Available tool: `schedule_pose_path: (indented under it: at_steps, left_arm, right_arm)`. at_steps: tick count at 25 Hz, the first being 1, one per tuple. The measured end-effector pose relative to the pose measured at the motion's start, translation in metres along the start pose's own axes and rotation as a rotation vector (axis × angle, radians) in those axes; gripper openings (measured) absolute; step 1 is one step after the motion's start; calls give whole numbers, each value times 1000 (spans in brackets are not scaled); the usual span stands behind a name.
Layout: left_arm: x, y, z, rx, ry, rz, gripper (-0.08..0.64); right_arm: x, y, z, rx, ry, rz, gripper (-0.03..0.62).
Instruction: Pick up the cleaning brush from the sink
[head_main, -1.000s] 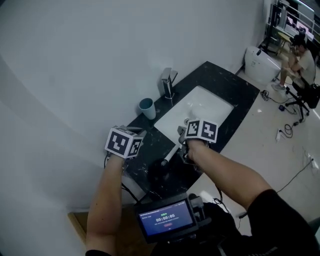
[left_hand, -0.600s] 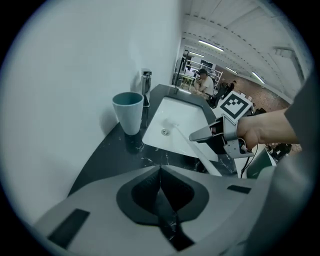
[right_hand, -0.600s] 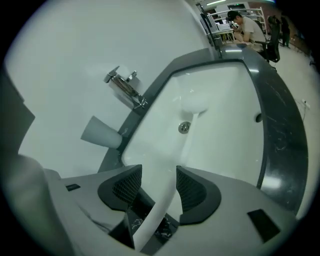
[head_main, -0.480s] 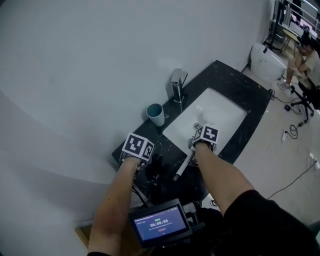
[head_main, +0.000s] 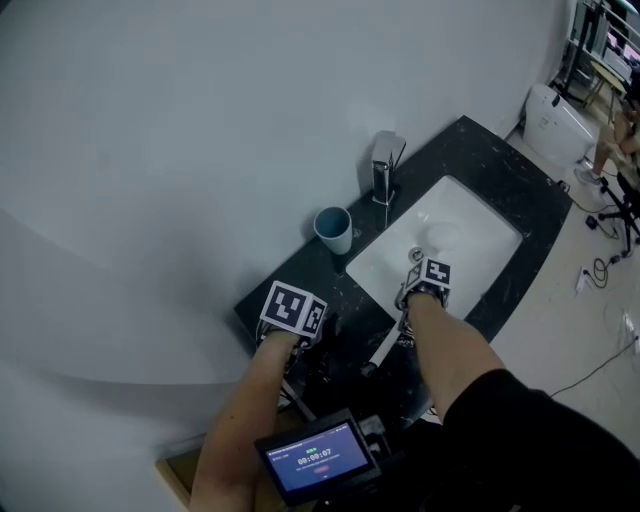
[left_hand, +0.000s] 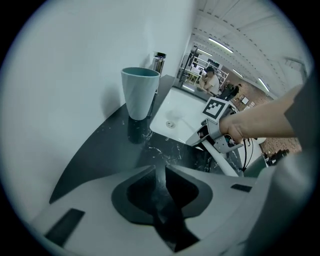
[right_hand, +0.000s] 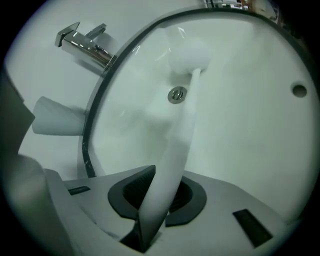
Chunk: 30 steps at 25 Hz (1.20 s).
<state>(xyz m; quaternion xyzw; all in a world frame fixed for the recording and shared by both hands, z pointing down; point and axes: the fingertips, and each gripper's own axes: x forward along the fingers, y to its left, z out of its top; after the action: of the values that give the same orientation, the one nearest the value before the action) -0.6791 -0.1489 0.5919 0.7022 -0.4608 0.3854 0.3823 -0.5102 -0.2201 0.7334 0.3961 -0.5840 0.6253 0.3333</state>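
Note:
The white cleaning brush (right_hand: 175, 145) lies in the white sink (head_main: 470, 230), its head (right_hand: 189, 52) beyond the drain (right_hand: 176, 94). Its handle (head_main: 384, 349) sticks out over the sink's front rim onto the black counter. My right gripper (right_hand: 162, 185) points steeply down at that rim; its jaws are closing, with the handle between them and filling the gap. In the head view the right gripper (head_main: 420, 292) sits at the sink's near edge. My left gripper (left_hand: 160, 172) hovers over the counter left of the sink, shut and empty, and shows as the left gripper (head_main: 298, 318) in the head view.
A teal cup (head_main: 335, 229) stands on the black marble counter (head_main: 300, 270) left of the sink, and a chrome faucet (head_main: 385, 168) behind the basin. The grey wall runs close along the counter's far side. A person sits far off at the right.
Both hands have come down toward the counter. The right gripper has sunk to the sink's front rim, over the brush handle.

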Motion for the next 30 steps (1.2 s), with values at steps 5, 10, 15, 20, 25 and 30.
schedule_pose_path:
  at_steps: [5, 10, 15, 20, 25, 30]
  left_arm:
    - [-6, 11, -11, -51, -21, 1, 75]
    - [-17, 0, -15, -49, -63, -17, 75]
    - [-37, -23, -13, -21, -139, -46, 75]
    - [-62, -55, -20, 6, -210, -72, 75]
    - [-99, -99, -20, 58, -387, -108, 74]
    - [-117, -127, -35, -14, -572, -33, 59]
  right_arm:
    - [-1, 3, 2, 81, -9, 28, 0]
    - [-12, 8, 3, 161, -71, 77, 0]
    - [-37, 8, 6, 146, -143, 131, 0]
    - [-76, 17, -18, 86, -200, 230, 0]
    - [-132, 36, -61, -52, -287, 391, 0]
    - [-192, 24, -96, -175, -372, 512, 0]
